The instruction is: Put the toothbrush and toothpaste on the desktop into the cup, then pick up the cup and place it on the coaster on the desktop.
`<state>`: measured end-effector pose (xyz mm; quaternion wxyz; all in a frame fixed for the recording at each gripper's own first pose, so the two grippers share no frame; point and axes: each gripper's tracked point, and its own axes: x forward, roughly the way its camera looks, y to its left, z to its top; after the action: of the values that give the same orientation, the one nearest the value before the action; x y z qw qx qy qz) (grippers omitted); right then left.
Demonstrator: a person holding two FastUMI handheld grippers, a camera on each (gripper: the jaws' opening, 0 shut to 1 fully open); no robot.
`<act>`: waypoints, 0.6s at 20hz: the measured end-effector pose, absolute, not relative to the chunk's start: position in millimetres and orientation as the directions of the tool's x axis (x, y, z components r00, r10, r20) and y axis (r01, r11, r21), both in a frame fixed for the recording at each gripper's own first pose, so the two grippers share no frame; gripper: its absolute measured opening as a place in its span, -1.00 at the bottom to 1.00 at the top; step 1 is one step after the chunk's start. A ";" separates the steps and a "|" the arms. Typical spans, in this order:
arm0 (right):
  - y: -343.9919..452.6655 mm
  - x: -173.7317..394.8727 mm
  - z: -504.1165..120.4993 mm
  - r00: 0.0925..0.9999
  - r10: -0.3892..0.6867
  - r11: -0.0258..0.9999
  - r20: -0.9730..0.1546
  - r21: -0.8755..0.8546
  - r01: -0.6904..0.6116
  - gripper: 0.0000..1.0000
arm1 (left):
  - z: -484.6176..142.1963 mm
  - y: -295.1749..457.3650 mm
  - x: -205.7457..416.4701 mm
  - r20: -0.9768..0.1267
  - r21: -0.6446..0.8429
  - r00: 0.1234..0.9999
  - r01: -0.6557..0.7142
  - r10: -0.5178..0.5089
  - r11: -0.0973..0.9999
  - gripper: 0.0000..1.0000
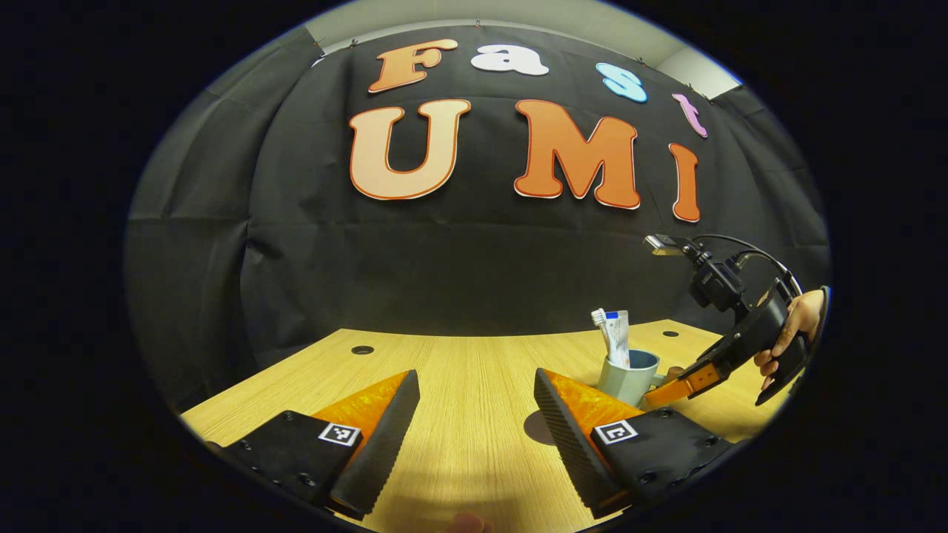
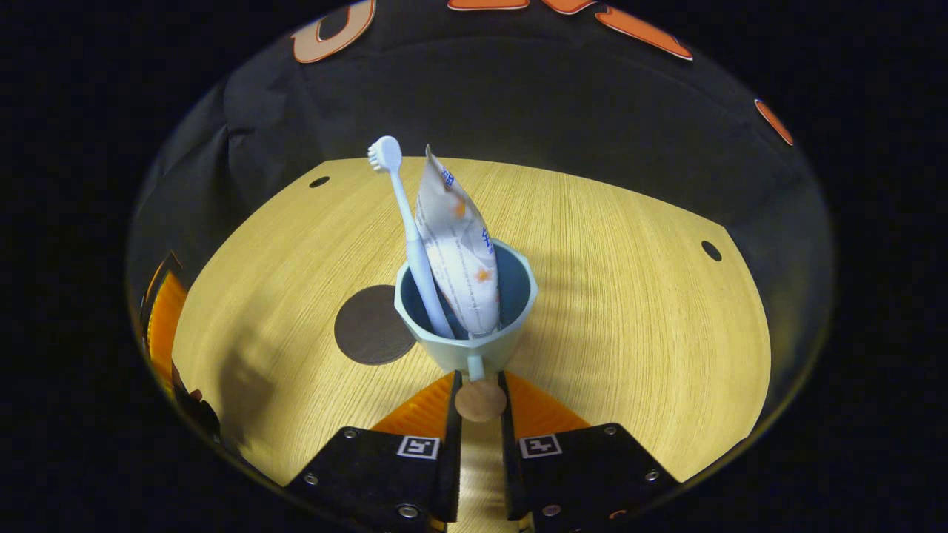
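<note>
Pale blue, the cup [image 2: 465,311] sits on the wooden desk [image 2: 629,296] with the toothbrush [image 2: 407,229] and toothpaste [image 2: 455,252] standing inside. It looks hard, smooth and a bit top-heavy, so I think it could tip. The right gripper [image 2: 480,400] pinches the round wooden knob [image 2: 480,400] on the cup's handle, a good place to hold. The dark coaster [image 2: 370,326] lies just beside the cup, with nothing in between. The left gripper [image 1: 474,414] hangs spread wide, holding nothing, near the coaster.

The cup [image 2: 465,326] — with the toothbrush [image 2: 406,222] and toothpaste [image 2: 458,252] stood inside — is gripped by its round-ended handle between the right gripper [image 2: 480,400] fingers, just beside the coaster [image 2: 366,326].
</note>
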<state>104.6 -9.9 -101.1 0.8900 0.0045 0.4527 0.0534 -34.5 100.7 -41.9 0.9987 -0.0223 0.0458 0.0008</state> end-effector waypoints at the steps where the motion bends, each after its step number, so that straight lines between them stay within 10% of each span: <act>1: -9.9 105.8 -103.2 0.574 0.097 0.994 -0.813 0.051 -0.095 -0.48 | -43.5 100.6 -33.9 -0.094 -0.046 0.996 -0.004 -0.001 0.999 0.97; 6: -4.8 110.5 -113.4 0.546 0.095 0.994 -0.832 0.050 -0.097 -0.34 | -46.1 108.1 -35.3 -0.101 -0.047 0.995 -0.018 0.013 0.999 0.97; 12: -2.0 109.9 -114.3 0.561 0.102 0.993 -0.821 0.053 -0.102 -0.66 | -47.5 112.7 -36.7 -0.106 -0.045 0.994 -0.027 0.022 0.999 0.92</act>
<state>109.9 -2.0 -114.3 0.8835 -0.0001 0.4648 0.0577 -36.7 112.7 -47.5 0.9983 -0.0232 0.0526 0.0124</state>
